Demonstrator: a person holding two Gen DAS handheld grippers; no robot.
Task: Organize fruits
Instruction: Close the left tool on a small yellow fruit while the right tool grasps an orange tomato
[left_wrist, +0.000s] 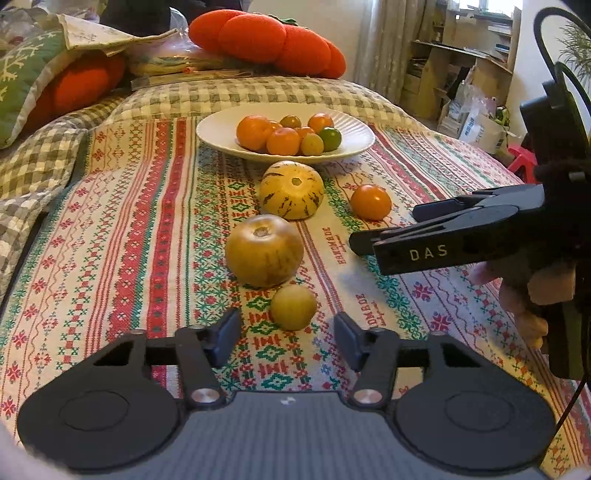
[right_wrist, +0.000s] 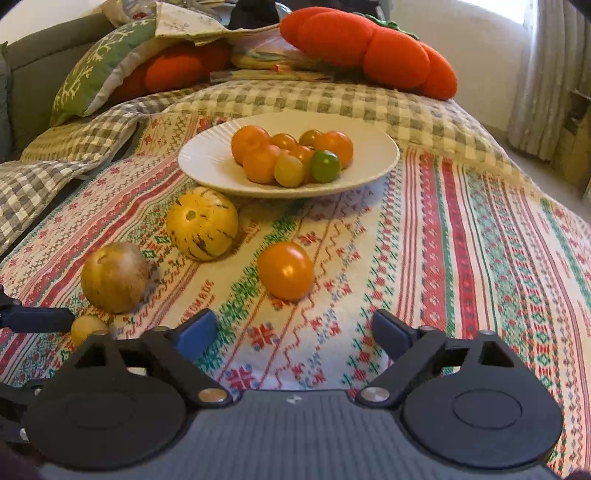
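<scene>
Sitting on a patterned cloth are four loose fruits, with a white plate of small orange, yellow and green fruits lying beyond them. Nearest the plate, just in front of its rim, a striped yellow melon is resting; to its right, apart from it, an orange tomato is lying alone. Closer in, a brownish round fruit is sitting with its stem end up, and a small yellow fruit is lying just in front of it, almost touching.

The left gripper is hovering low over the cloth with its jaws partly apart; the small yellow fruit is lying just ahead of the gap, not between the pads, and nothing is being gripped. The right gripper is standing wider (its blue pads well apart), empty, with the tomato lying ahead of it on the cloth. In the left view the right gripper is reaching in from the right side, a hand wrapping its handle.

Behind the plate, a checked blanket and an orange cushion are lying.
</scene>
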